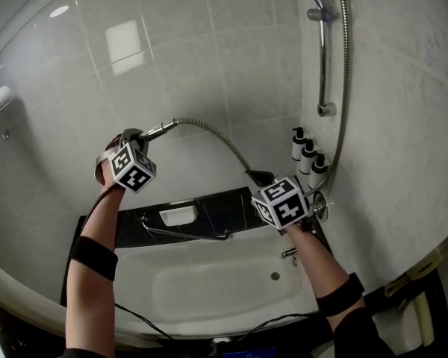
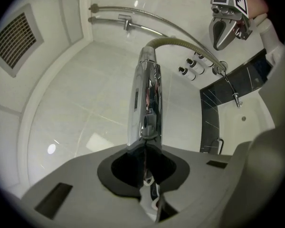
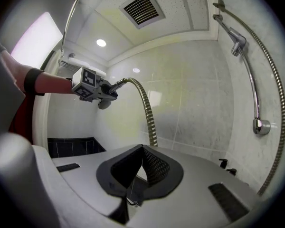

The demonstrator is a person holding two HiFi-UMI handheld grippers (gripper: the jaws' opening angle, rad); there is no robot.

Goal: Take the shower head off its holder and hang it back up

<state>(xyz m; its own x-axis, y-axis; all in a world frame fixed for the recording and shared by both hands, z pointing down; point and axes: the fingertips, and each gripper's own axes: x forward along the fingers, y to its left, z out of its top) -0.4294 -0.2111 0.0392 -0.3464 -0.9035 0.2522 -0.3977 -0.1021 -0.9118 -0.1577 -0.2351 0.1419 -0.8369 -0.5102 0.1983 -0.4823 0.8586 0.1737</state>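
My left gripper is shut on the chrome handle of the shower head, held up in front of the tiled wall. The head's round face shows beside the marker cube. From the handle the metal hose arcs right to my right gripper, which is shut on it; in the right gripper view the hose drops into the closed jaws. The empty holder sits high on the wall rail, above and to the right of both grippers. The rest of the hose hangs alongside the rail.
A white bathtub lies below, with a dark tiled ledge behind it. Three pump bottles stand in the corner above the tap. A ceiling vent is overhead.
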